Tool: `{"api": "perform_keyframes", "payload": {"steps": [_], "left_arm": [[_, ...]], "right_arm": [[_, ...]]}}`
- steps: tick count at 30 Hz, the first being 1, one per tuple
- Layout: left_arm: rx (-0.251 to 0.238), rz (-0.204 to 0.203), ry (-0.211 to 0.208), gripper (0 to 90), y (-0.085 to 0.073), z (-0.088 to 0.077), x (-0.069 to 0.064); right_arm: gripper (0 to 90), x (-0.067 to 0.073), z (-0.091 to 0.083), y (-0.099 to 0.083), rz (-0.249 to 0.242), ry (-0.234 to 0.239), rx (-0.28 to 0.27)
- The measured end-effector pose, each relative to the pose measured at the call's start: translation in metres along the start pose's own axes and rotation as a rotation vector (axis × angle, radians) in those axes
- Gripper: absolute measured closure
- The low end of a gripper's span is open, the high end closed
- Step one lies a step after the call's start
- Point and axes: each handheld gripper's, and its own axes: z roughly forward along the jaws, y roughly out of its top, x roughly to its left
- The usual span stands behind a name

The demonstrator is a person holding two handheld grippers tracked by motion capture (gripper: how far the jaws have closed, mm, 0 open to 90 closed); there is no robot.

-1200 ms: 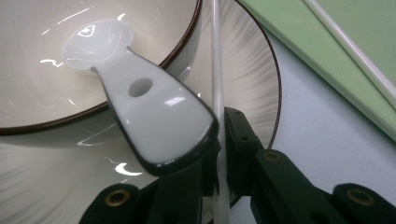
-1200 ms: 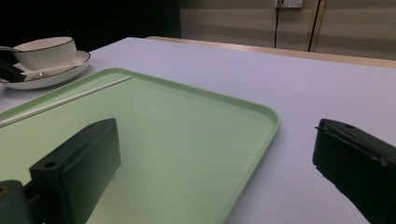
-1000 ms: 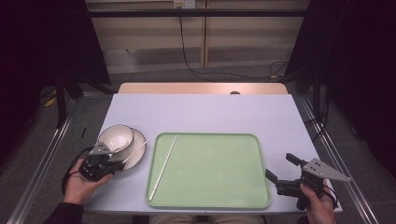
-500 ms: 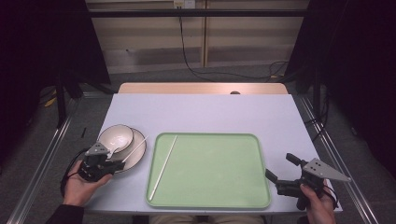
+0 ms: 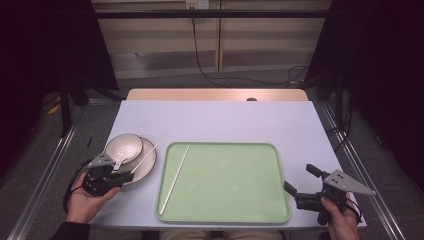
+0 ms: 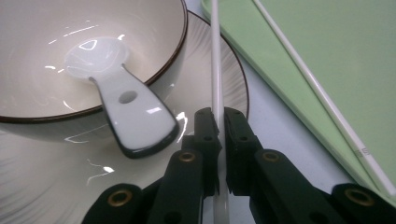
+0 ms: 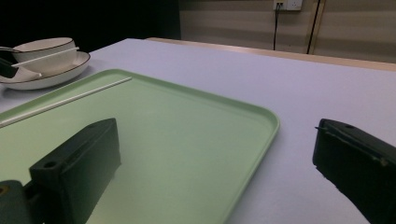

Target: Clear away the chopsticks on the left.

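Observation:
A cream bowl [image 5: 123, 147] [image 6: 56, 70] sits on a plate [image 5: 146, 165] [image 6: 205, 70] at the table's left, with a white spoon [image 6: 126, 107] resting in it. My left gripper [image 5: 122, 173] [image 6: 220, 122] is shut on a white chopstick [image 5: 145, 158] [image 6: 215, 60] that slants over the plate's right side. A second white chopstick [image 5: 175, 176] [image 6: 322, 98] [image 7: 65, 101] lies along the left part of the green tray [image 5: 240, 200] [image 7: 196, 140]. My right gripper [image 5: 298, 181] [image 7: 215, 158] stands open by the tray's right front corner, with nothing between its jaws.
The tray lies in the middle of the pale table [image 5: 225, 122]. A wooden strip [image 5: 215, 94] borders the far edge. Dark floor and cables lie beyond the table.

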Motion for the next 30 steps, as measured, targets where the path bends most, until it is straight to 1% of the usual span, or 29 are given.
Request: {"api": "perform_keyframes", "payload": {"steps": [2,6,7,8,12,15,19,20,26,27,28,29,30], "left_arm": [[0.006,0.002,-0.003,85.4,0.0,0.0,-0.002],[-0.005,-0.005,-0.009,85.4,0.0,0.0,-0.006],[0.003,0.004,-0.01,85.4,0.0,-0.001,-0.006],[-0.003,-0.002,-0.011,85.4,0.0,-0.001,-0.009],[-0.011,-0.001,-0.001,85.4,0.0,-0.001,-0.014],[-0.019,0.0,-0.008,85.4,0.0,-0.002,-0.019],[-0.026,-0.003,-0.008,85.4,0.0,-0.003,-0.023],[-0.026,0.001,-0.003,85.4,0.0,-0.003,-0.024],[-0.031,0.013,-0.009,85.4,-0.001,-0.005,-0.032],[-0.036,0.007,-0.006,85.3,-0.002,-0.006,-0.034],[-0.029,0.022,-0.003,85.3,-0.002,-0.007,-0.035],[-0.027,0.024,-0.003,85.4,-0.002,-0.007,-0.038],[-0.036,0.019,-0.011,85.4,-0.002,-0.008,-0.041]], "right_arm": [[0.6,0.0,0.0,0.0,-0.001,-0.003,0.0],[0.6,0.0,0.0,0.0,-0.002,0.0,-0.002],[0.6,0.0,0.0,0.0,-0.002,-0.001,-0.002],[0.6,0.0,0.0,0.0,-0.005,0.003,0.0],[0.6,0.001,0.0,0.0,0.002,-0.001,-0.004],[0.6,0.001,0.0,0.0,-0.005,-0.002,-0.004],[0.7,0.001,0.0,0.0,-0.003,0.0,-0.004],[0.8,0.001,0.0,0.0,-0.002,0.0,-0.005],[0.9,0.001,0.0,0.0,-0.004,0.002,-0.002],[0.9,0.001,0.0,0.0,-0.005,0.003,-0.002],[0.9,0.001,0.0,0.0,-0.005,0.003,-0.004],[1.0,0.001,0.0,0.0,-0.005,0.002,-0.004],[1.0,0.001,0.0,0.0,-0.005,0.002,-0.004]]}}
